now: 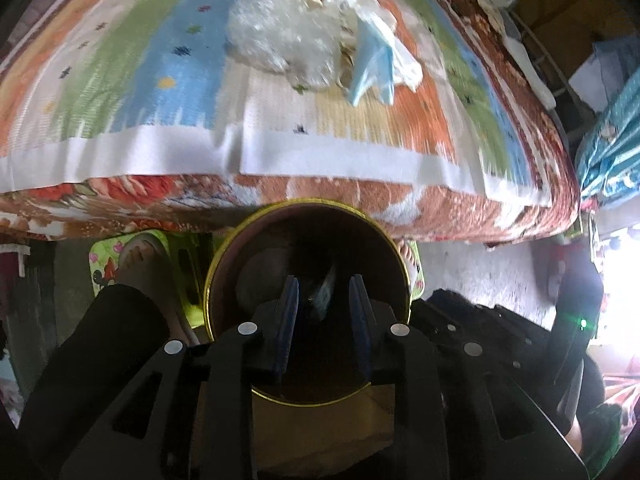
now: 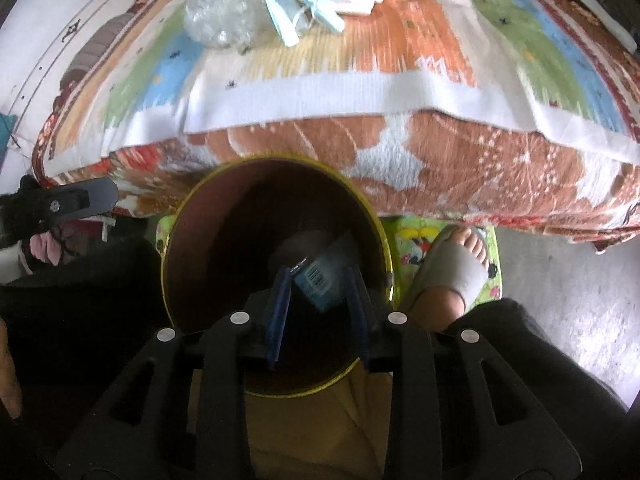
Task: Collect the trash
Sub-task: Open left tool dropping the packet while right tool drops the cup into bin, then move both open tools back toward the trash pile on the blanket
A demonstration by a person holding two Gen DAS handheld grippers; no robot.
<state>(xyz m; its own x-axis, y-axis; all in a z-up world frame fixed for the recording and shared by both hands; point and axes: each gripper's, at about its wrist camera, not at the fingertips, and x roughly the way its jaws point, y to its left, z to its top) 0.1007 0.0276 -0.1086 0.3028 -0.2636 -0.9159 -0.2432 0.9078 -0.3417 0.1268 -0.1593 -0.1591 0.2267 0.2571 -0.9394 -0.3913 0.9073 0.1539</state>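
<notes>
Striped multicoloured bedspread (image 1: 120,80) is filling the upper frame, with a trash heap lying on it at top centre: crumpled clear plastic bag (image 1: 280,40), blue-and-white wrapper (image 1: 372,68). Round gold-rimmed dark bin (image 2: 176,248) is sitting lower centre. Left gripper (image 1: 323,292) and right gripper (image 2: 318,284) are both hanging over it, jaws partly open, gripping nothing; blue barcoded packet (image 2: 320,280) is lying loose between the right pads.

Striped bed (image 1: 132,92) carries trash pile (image 1: 320,48) (crumpled plastic).
</notes>
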